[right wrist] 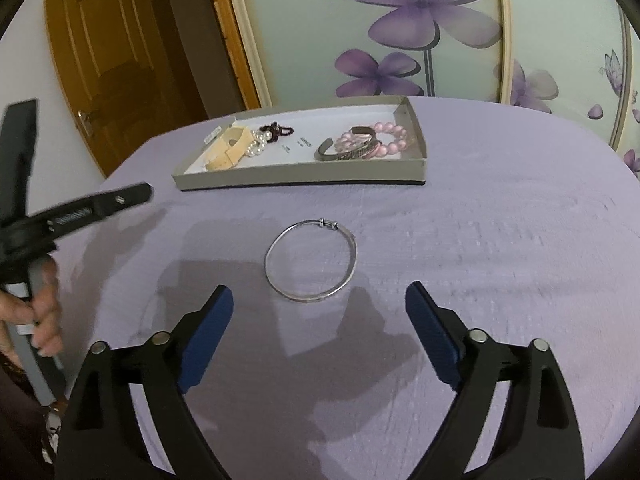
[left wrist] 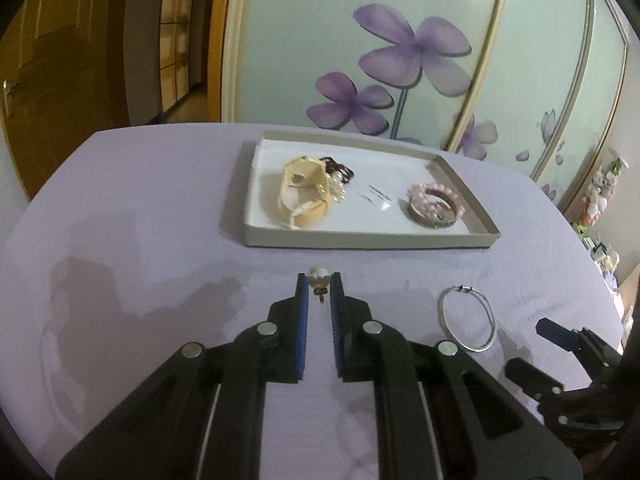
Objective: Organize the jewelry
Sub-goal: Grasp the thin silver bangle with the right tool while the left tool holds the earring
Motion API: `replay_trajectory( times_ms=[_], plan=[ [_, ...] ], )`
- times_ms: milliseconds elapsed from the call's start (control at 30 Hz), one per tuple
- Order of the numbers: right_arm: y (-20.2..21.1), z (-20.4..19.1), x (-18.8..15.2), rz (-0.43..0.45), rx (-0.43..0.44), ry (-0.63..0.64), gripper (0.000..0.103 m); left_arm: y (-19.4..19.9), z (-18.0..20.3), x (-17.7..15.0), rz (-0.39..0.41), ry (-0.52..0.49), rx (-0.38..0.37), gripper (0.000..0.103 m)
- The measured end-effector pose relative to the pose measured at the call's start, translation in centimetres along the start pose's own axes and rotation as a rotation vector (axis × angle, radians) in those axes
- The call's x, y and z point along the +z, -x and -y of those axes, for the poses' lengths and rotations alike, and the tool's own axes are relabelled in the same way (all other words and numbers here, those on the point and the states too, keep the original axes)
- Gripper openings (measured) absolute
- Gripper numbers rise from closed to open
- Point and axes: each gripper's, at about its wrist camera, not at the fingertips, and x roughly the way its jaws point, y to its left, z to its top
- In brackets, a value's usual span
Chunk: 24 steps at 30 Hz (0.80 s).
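My left gripper [left wrist: 319,280] is shut on a pearl earring [left wrist: 318,275], held at the fingertips above the lilac tablecloth, just short of the grey tray [left wrist: 368,239]. The tray holds a cream bracelet [left wrist: 304,196], a pearl string, a dark hair tie, and pink bead bracelets with a metal cuff [left wrist: 435,205]. A thin silver bangle [right wrist: 311,260] lies flat on the cloth ahead of my right gripper [right wrist: 319,294], which stands wide open with nothing between its fingers. The bangle [left wrist: 467,318] also lies right of my left gripper.
The tray [right wrist: 300,178] sits at the far side of the round table. A hand [right wrist: 42,312] holds the left gripper's handle at the left of the right wrist view. Behind the table are a flowered glass wardrobe panel and a wooden door [right wrist: 112,64].
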Motion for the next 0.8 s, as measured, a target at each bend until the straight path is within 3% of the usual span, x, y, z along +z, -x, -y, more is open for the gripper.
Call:
replay_trajectory(
  times_ms=[500,800],
  plan=[
    [-3.8,-0.9,0.8,-0.105,-0.073,-0.026,0.094,1.3,-1.9,0.6,0.032,0.035,0.000,0.011],
    [-5.5,-2.3,1.5,-0.126,-0.186,0.022,0.095,1.3,-2.2,0.8,0.037,0.046,0.003,0.011]
  ],
)
